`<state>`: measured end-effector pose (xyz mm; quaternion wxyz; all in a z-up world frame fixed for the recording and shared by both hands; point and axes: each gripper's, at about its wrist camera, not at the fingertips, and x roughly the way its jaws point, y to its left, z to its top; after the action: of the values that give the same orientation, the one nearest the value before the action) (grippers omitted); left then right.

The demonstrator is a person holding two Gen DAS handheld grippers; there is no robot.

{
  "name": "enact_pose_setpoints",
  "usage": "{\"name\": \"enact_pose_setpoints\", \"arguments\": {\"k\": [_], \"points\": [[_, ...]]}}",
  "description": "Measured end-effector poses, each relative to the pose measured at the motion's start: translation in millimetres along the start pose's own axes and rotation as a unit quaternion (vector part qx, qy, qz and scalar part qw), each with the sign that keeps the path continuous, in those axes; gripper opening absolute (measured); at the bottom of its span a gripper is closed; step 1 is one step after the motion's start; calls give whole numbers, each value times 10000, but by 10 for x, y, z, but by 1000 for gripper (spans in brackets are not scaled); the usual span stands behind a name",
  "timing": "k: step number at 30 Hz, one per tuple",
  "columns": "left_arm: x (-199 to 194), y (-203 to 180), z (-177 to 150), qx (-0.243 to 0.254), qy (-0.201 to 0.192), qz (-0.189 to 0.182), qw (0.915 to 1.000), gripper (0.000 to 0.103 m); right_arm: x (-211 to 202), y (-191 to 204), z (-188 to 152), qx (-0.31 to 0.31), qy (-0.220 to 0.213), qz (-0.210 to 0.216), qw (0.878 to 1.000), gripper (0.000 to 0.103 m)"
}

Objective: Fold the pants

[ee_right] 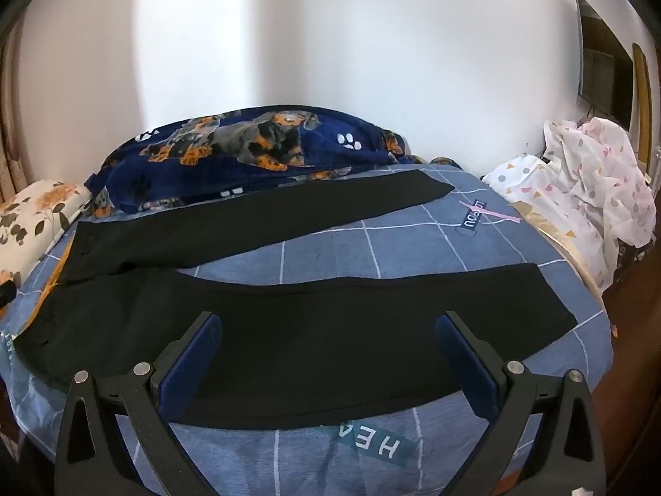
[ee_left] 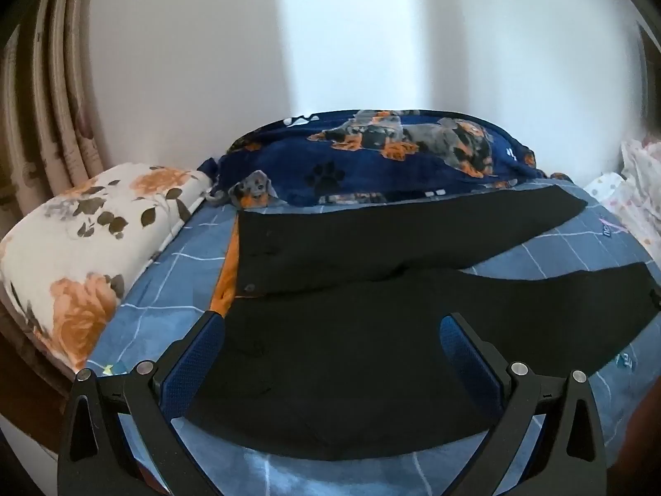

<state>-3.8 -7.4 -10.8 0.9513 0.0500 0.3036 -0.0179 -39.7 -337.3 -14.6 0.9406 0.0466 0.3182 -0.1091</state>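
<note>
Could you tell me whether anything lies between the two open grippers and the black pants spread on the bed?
Nothing visible does. The left gripper and right gripper both hang open directly over the pants, whose legs lie bare on the blue bedsheet.

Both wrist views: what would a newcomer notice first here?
First, the black pants spread flat on the blue checked bedsheet, legs splayed apart in a V toward the right. Behind them along the wall lies a navy dog-print blanket. In front, the left hand-held gripper and right hand-held gripper both hang open over the near leg, gripping nothing.
</note>
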Motion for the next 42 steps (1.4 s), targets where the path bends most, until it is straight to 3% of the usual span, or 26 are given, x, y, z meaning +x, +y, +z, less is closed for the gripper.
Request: {"name": "enact_pose_setpoints", "arguments": {"k": [9,14,21,26,29,31,33,35,38,40,41,42], "points": [[30,138,118,-224,-76,156,9996,103,38,-15,21,-55,100,86,9999,103],[68,243,146,-339,-307,185,9988,103,65,17,22,-78,160,89,9998,103],[402,294,277,-128,308,13,9994,103,126,23,24,15,291,92,9995,103],[667,449,342,-253,619,328,9972,103,163,90,38,-75,355,102,9993,103],[964,651,417,-464,1215,483,9903,103,239,128,37,-118,453,94,9989,103],[1063,795,443,-515,1086,536,9913,103,304,142,27,-118,533,100,9985,103],[1184,989,521,-587,939,202,9936,103,364,162,19,-122,611,115,9980,103],[1411,1240,616,-806,1010,-502,9903,103,433,186,8,-152,695,117,9974,103],[1793,1585,737,-1164,1250,-573,9836,103,532,219,-2,-189,822,112,9964,103],[2103,1826,808,-1407,1420,-818,9764,100,602,229,-16,-193,909,108,9956,103],[2224,1914,819,-1513,1470,-897,9734,97,644,235,-22,-199,963,98,9951,103],[2362,1998,833,-1597,1548,-928,9705,88,674,240,-24,-206,995,89,9948,103]]}}
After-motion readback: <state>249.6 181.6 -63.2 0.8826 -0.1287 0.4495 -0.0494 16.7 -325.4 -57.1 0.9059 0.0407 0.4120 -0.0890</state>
